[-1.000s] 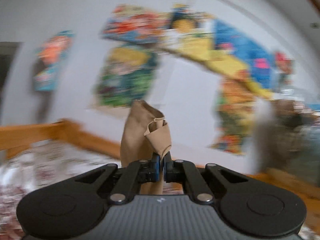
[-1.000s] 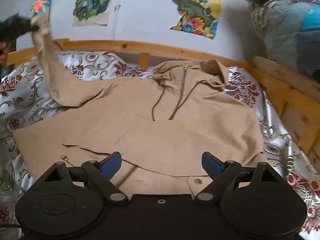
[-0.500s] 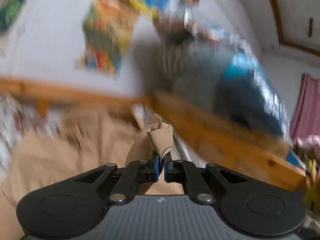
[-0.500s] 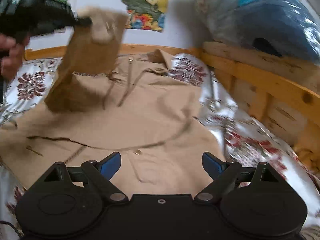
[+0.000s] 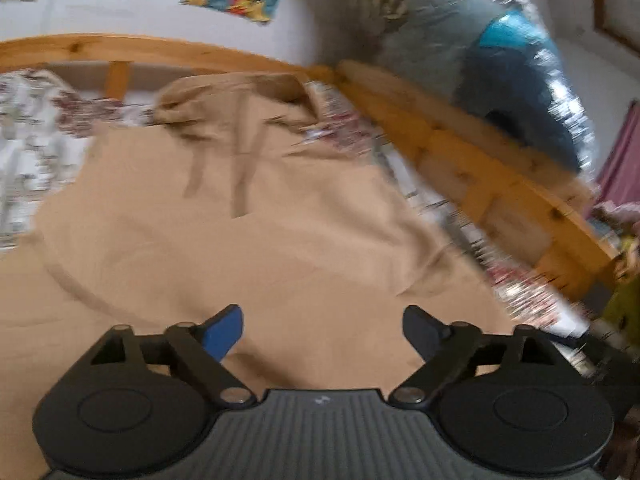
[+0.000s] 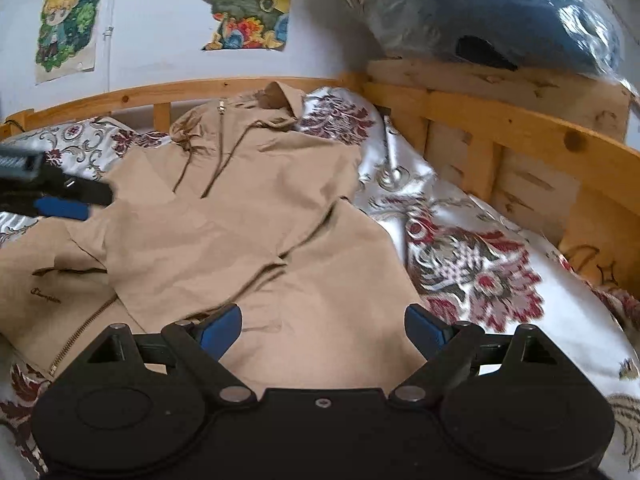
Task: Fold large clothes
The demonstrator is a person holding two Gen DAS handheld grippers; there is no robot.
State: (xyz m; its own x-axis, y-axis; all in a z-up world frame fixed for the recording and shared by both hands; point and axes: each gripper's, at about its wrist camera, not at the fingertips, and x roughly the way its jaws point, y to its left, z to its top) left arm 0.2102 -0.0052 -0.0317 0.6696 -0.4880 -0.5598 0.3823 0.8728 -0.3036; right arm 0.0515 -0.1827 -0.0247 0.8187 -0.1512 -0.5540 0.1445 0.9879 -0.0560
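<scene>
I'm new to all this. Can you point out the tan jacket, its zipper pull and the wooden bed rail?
tan jacket (image 6: 256,240): right wrist view, on its folded front.
zipper pull (image 6: 221,103): right wrist view, at the collar.
wooden bed rail (image 6: 520,124): right wrist view, top board.

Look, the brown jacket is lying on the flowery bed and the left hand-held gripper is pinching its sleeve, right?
Not quite. The left hand-held gripper is open, its jaws just spread, nothing between them. The left wrist view shows this. The brown jacket does lie on the flowery bed, sleeve folded across it.
</scene>
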